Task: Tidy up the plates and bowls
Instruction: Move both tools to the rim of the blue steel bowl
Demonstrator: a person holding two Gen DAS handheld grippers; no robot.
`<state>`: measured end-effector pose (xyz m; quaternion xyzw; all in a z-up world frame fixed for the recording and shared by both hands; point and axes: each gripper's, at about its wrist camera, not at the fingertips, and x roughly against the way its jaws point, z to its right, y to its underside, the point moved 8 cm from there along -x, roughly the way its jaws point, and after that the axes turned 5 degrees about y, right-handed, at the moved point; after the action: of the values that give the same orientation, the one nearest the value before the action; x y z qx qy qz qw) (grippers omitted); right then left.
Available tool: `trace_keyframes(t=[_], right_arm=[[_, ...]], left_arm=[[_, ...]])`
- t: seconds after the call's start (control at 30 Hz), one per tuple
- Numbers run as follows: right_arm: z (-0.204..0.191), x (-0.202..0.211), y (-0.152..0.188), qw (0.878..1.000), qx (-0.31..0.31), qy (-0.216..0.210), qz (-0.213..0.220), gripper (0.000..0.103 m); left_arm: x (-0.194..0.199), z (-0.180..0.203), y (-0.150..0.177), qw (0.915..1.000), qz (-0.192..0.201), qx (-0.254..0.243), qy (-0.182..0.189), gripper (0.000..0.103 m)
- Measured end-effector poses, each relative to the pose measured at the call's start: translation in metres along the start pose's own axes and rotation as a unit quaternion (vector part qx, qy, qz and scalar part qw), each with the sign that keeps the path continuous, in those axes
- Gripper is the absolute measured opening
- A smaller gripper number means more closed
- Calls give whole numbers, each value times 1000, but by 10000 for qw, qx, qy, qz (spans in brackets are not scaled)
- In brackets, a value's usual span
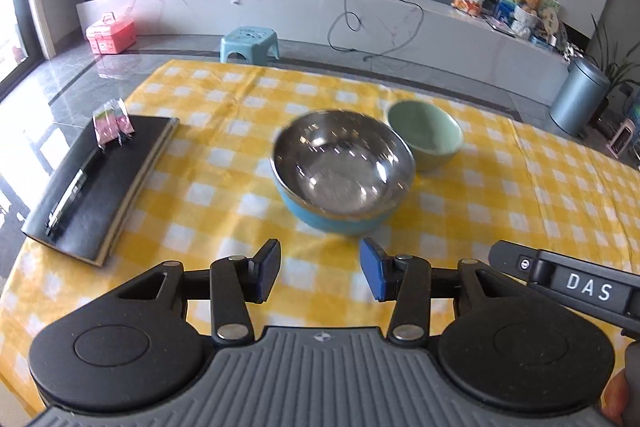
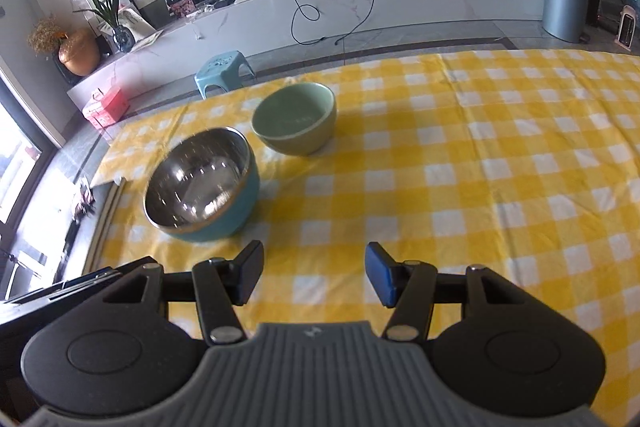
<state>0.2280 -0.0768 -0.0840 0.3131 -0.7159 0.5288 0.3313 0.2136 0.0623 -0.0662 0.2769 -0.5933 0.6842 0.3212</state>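
A steel-lined bowl with a blue outside (image 1: 342, 171) stands upright on the yellow checked tablecloth (image 1: 224, 195). A pale green bowl (image 1: 425, 135) stands just behind it to the right, close beside it. My left gripper (image 1: 320, 271) is open and empty, just short of the blue bowl's near side. In the right wrist view the blue bowl (image 2: 202, 187) is ahead to the left and the green bowl (image 2: 295, 118) is farther back. My right gripper (image 2: 314, 277) is open and empty over the cloth (image 2: 480, 187), right of the blue bowl.
A black notebook (image 1: 100, 187) with a pen (image 1: 66, 203) and a small pink packet (image 1: 112, 125) lies at the table's left edge. The right gripper's body (image 1: 568, 287) shows at the right of the left wrist view. Beyond the table are a blue stool (image 1: 249, 43) and a bin (image 1: 578, 89).
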Motion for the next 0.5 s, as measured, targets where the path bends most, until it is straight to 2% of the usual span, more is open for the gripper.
trace_keyframes(t=[0.1,0.17,0.5], right_arm=[[-13,-6,-12,9999,-111,-107,47,58],[-21,-10,-17,9997,-139,-190,89,64],[-54,-50,-24,9995,-8,-282,-105,64]], left_arm=[[-6,-12,-13,9998,90,140,-91,56],[-12,-18,-19,9997,138,186,-123,59],[-50,-48,-26,9988,27,470,-136,62]])
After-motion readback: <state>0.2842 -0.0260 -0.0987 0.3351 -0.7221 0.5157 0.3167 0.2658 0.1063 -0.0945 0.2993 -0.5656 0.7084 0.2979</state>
